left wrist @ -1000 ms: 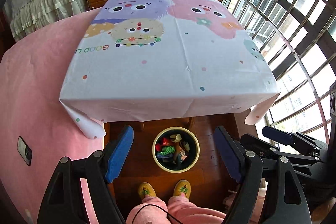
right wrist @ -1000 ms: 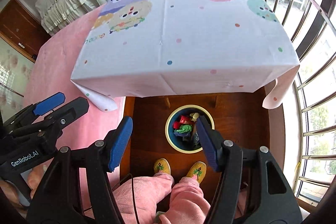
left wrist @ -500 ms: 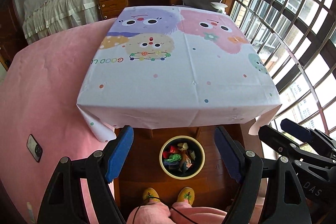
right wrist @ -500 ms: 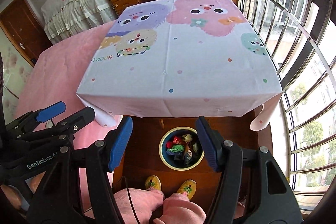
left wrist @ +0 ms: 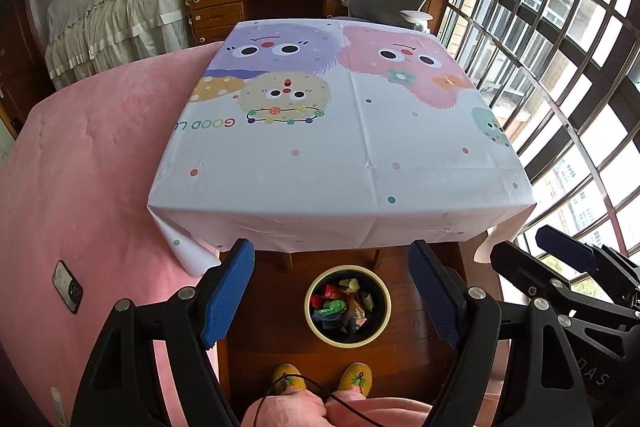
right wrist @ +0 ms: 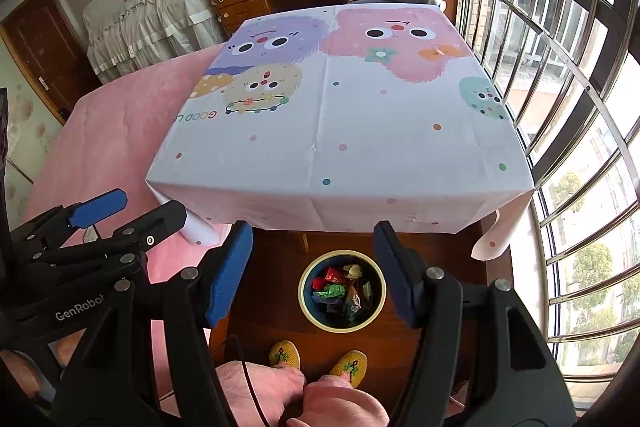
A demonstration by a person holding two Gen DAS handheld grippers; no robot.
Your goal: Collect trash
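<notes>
Since the tablecloth (left wrist: 340,155) showed nothing lying on it, the collecting looked finished, w/ the trash (left wrist: 344,303) already heaped in the round bin (left wrist: 310,301) on the wood floor (left wrist: 272,311), just in front of the table edge and just beyond the person's yellow slippers (left wrist: 289,377). Far left lay the pink bed cover (left wrist: 80,155), w/ a phone (left wrist: 67,287) resting on it, well apart from the bin. The left gripper (left wrist: 331,291) hung above the floor, jaws spread wide, nothing between them; prob. held high and level b/c no piece was left to reach for. The bin sat framed between its blue pads (left wrist: 226,293). To the right, the right gripper (right wrist: 312,273) hung likewise over the bin, jaws wide apart and empty, the two tools side by side approx. level. Furthest right ran the barred window (left wrist: 560,47). Bin placement near the feet seemed chosen for easy drops from either side.
</notes>
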